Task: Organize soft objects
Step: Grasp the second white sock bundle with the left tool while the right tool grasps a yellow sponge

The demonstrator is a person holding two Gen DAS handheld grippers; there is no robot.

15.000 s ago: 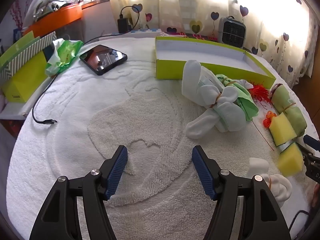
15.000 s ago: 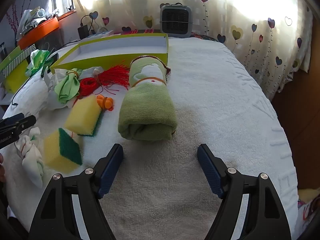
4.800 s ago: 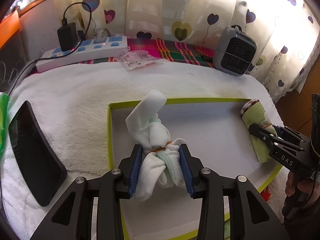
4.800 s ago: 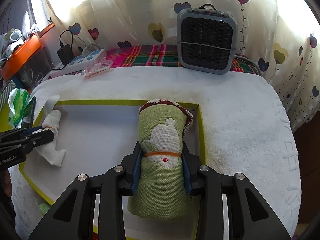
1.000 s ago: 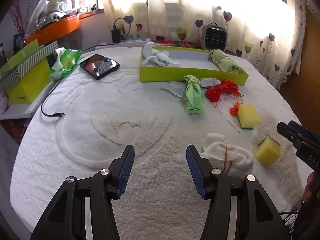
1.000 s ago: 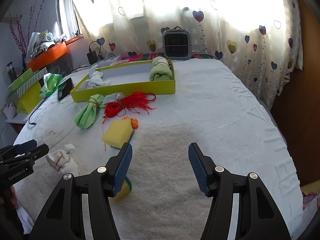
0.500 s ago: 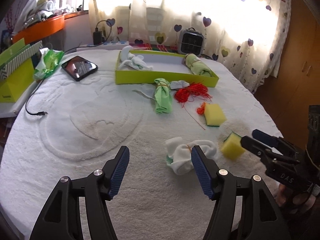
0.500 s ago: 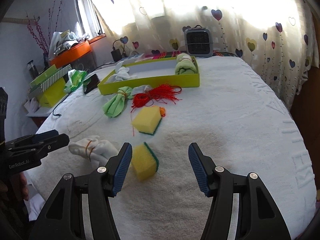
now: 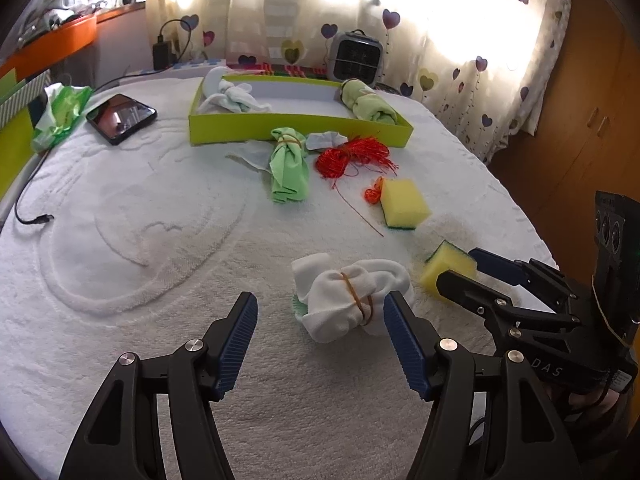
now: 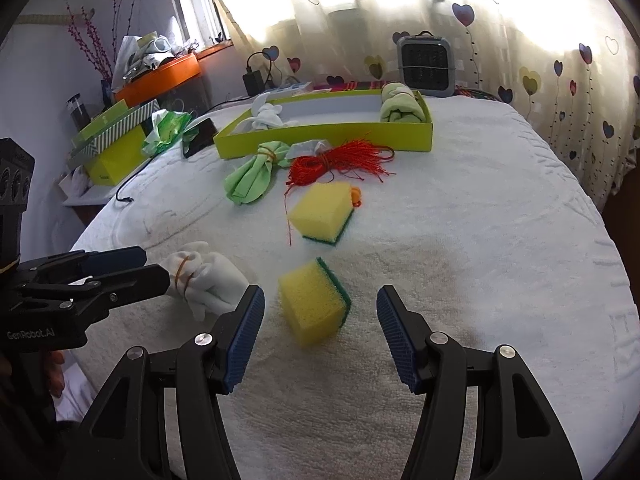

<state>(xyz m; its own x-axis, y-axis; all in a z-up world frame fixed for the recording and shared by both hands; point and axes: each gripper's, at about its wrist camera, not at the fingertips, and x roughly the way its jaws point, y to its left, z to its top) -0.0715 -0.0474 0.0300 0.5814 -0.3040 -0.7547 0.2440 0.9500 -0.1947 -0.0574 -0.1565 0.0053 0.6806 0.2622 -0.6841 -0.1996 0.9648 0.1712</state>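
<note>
Both tools have dropped closer to their targets since half a second ago. Left tool point(image 9: 320, 340) spread wide, gripping nothing, with the white sock bundle point(image 9: 348, 296) lying between its tips and nearer the right one; contact can't be confirmed. Bundle's long axis runs roughly left-right across the view, rubber band around its middle; a bit of green peeks from under its left edge, unclear what. Right tool point(image 10: 320, 332) also wide open and empty, straddling the near sponge point(image 10: 314, 304), apart from both pads. Sponge sits tilted, yellow face toward the camera, green scrub layer on its far right side. In the left view the right tool's near finger covers that sponge's right edge. All on a white towel-covered surface point(image 10: 480, 240); can't tell what's beneath.

Farther out: second sponge point(image 10: 322, 214), yellow up, green layer underneath, long axis running diagonally away to the right, orange cord scrap point(image 10: 355, 196) touching its far corner. Then the red string bundle point(image 9: 352, 156), loose ends fanning right, and the green cloth bundle point(image 9: 289, 164), banded near its far end, long axis pointing toward the tray. A small white cloth point(image 9: 326, 139) lies between them, partly hidden.

Yellow-green tray point(image 9: 296, 130) holds a white sock knot point(image 9: 230, 96) at its left end and a rolled green towel point(image 9: 368, 106) at the right, roll axis along the tray's short side; front wall hides their bottoms.
</note>
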